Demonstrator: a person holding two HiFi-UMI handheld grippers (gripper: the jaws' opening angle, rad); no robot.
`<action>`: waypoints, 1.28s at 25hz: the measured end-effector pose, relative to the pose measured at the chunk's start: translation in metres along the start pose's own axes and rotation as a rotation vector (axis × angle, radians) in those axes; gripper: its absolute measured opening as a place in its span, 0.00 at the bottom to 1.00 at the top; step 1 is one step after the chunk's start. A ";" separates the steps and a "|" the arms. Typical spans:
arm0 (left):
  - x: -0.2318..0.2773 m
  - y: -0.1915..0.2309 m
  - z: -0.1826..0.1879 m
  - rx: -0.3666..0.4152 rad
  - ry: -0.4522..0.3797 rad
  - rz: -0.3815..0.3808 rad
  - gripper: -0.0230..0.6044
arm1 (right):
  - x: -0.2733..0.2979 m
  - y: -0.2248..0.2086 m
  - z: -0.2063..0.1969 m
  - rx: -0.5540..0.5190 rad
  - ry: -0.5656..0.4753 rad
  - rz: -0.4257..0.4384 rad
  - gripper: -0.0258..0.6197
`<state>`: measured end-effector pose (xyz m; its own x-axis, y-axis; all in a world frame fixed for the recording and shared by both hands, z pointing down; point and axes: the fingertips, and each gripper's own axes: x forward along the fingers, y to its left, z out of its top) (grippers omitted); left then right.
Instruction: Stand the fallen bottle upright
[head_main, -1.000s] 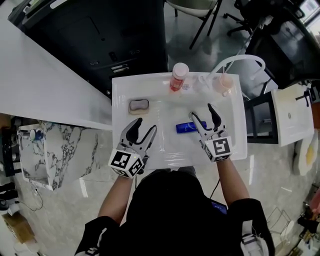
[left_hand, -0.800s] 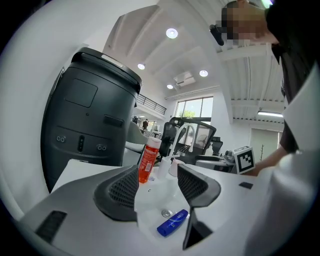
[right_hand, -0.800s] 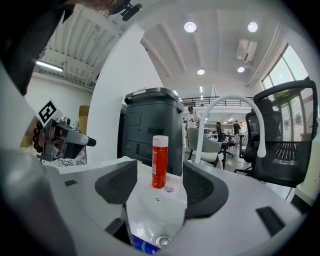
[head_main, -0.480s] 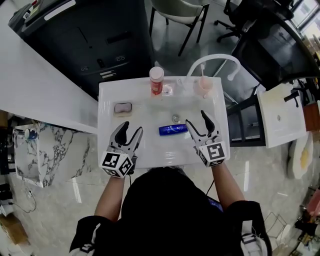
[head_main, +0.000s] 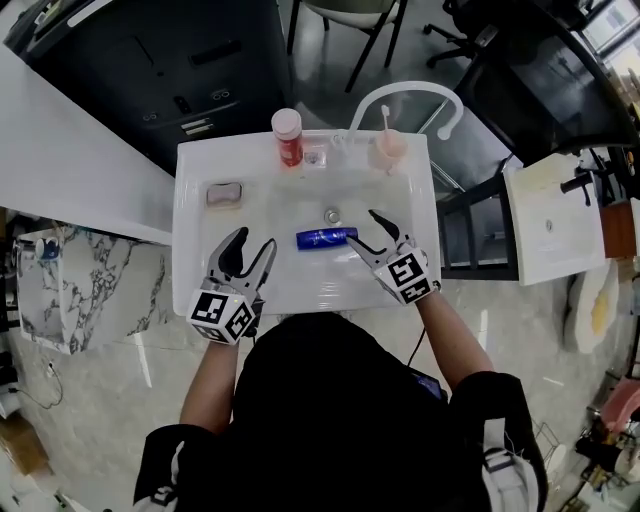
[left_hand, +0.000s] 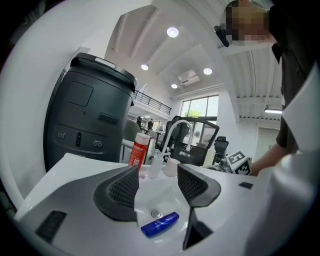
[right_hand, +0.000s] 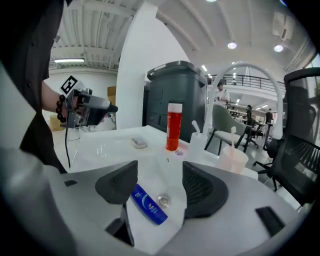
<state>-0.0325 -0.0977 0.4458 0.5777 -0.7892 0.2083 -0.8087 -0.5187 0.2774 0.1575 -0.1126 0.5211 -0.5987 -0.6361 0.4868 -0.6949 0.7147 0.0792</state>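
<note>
The white glazed sink is smooth and curved, so a round thing will likely slide or roll when nudged. The left gripper hangs over the basin's front, left of the drain, jaws partly spread and empty. The right gripper, right of the drain, has its ribbed dark pads wide apart with nothing held, aimed at the fallen bottle. The upright red bottle, pale cup and soap bar sit behind the drain and need no touching. The blue bottle, a small glossy cylinder, lies on its side just in front of the drain. I'd close across its body near one end, squeeze gently, tip it onto its base, and release only once it stands
</note>
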 end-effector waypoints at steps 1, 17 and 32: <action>-0.002 -0.001 0.000 0.000 0.001 0.005 0.44 | 0.005 0.003 -0.008 -0.014 0.030 0.030 0.50; -0.053 0.036 -0.005 0.021 0.034 0.161 0.44 | 0.104 0.055 -0.123 -0.443 0.497 0.445 0.49; -0.091 0.075 -0.031 -0.073 0.074 0.278 0.44 | 0.143 0.061 -0.195 -0.528 0.812 0.636 0.50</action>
<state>-0.1422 -0.0540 0.4768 0.3436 -0.8702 0.3531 -0.9286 -0.2586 0.2663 0.1068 -0.1031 0.7657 -0.2151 0.1191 0.9693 0.0075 0.9927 -0.1204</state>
